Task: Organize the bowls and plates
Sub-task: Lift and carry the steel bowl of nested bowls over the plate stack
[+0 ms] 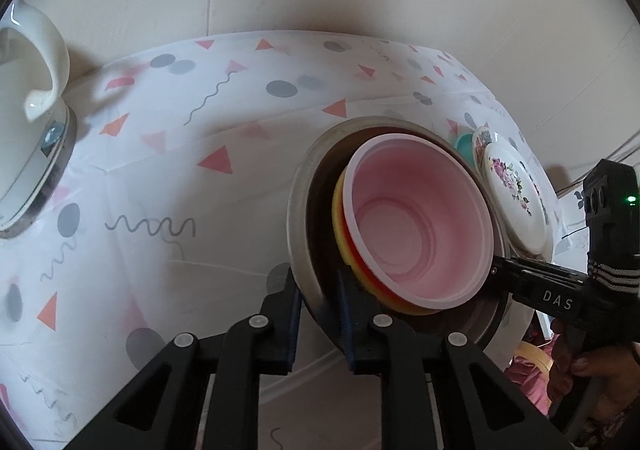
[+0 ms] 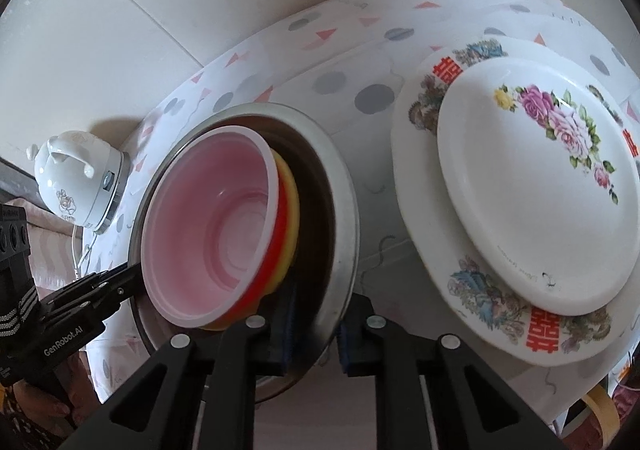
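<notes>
A steel bowl [image 1: 304, 189] holds a nested stack of a pink bowl [image 1: 420, 221] over red and yellow bowls. My left gripper [image 1: 318, 314] is shut on the steel bowl's near rim. My right gripper [image 2: 312, 326] is shut on the opposite rim of the steel bowl [image 2: 344, 209], with the pink bowl [image 2: 216, 226] inside. The right gripper also shows in the left wrist view [image 1: 500, 270], and the left gripper in the right wrist view [image 2: 132, 278]. A flowered plate [image 2: 532, 193] lies on a larger patterned plate [image 2: 480, 290] to the right.
A white teapot [image 2: 76, 177] on a metal base stands at the table's left end, and it also shows in the left wrist view [image 1: 28, 121]. The table [image 1: 180, 169] has a patterned white cloth and a wall behind. A teal dish [image 1: 464, 143] peeks behind the plates [image 1: 512, 189].
</notes>
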